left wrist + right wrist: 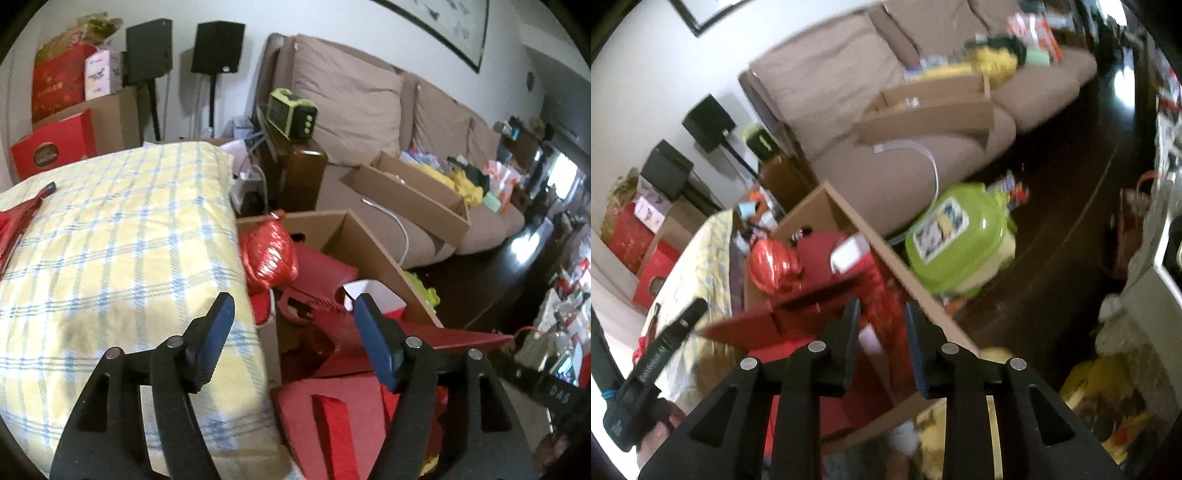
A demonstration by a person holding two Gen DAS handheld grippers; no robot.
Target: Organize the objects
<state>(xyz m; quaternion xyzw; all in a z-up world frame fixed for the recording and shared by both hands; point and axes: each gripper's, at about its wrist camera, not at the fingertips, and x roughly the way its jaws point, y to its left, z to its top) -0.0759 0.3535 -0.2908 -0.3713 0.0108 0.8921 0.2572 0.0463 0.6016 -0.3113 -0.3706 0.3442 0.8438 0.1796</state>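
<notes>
— Where are the things to be organized?

— A cardboard box is seen on the floor, packed with red things: a shiny red wrapped bundle at its far end, red boxes and bags heaped nearer. It is wedged against a mattress in a yellow checked cover on one side, and a beige sofa lies beyond it.

— And the thing most likely to be taken next?

— Probably the flat red piece lying across the top of the heap, though that is only a judgement. Its long axis is laid crosswise to the left gripper, running from between the jaws out past the right-hand one to a pointed end.

— How are the jaws set?

— The left gripper's jaws are spread wide, with nothing between them. The right gripper is held with a narrower gap, also parted, and nothing is gripped there either.

— Which is nearer?

— The left, as far as can be judged. The near end of the red piece is framed just beyond its jaws, slightly toward the right-hand one. From the right wrist view the same piece is seen ahead and to the left of the jaws, with the box's cardboard wall running away in front. That view is blurred, so contact cannot be ruled in or out.

— So what does the move turn on?

— A thin edge presented crosswise: the jaws would need to be brought down over it, not along it.
</notes>
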